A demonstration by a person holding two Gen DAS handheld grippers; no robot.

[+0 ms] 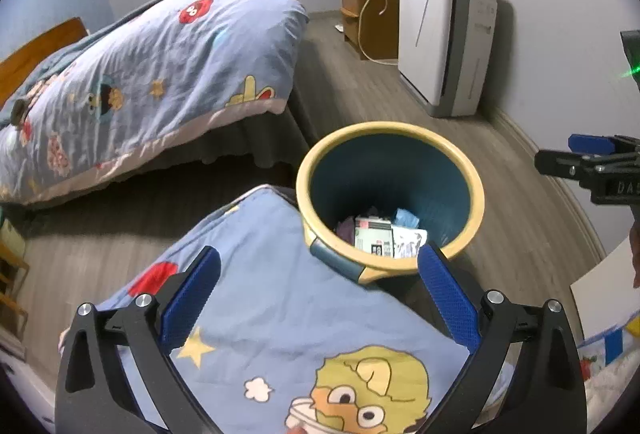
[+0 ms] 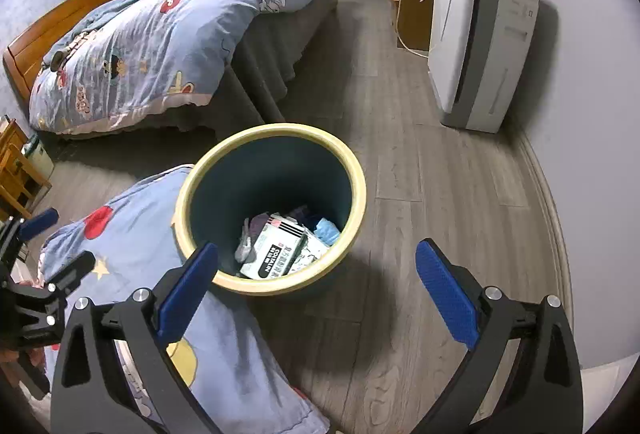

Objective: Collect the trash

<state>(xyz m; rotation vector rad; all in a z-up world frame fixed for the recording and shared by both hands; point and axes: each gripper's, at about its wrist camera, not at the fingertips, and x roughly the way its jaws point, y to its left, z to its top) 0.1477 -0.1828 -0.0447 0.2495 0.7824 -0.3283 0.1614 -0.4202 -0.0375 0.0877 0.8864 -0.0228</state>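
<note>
A round trash bin (image 1: 476, 193) with a cream rim and dark blue inside stands on the wood floor; it also shows in the right wrist view (image 2: 360, 189). Inside lie a white carton (image 2: 276, 254), blue tissue (image 2: 326, 230) and other scraps (image 1: 384, 238). My left gripper (image 1: 320, 290) is open and empty, above a cartoon-print quilt (image 1: 280, 334) beside the bin. My right gripper (image 2: 316, 282) is open and empty, hovering over the bin's near edge and the floor. The right gripper shows at the left wrist view's right edge (image 1: 592, 161); the left gripper at the right wrist view's left edge (image 2: 40, 258).
A bed (image 2: 160, 45) with a matching blue quilt stands behind the bin. A white air purifier (image 2: 480, 45) stands against the right wall, with a wooden cabinet (image 2: 412, 9) and cables beyond it. Wooden furniture (image 2: 16, 169) is at the far left.
</note>
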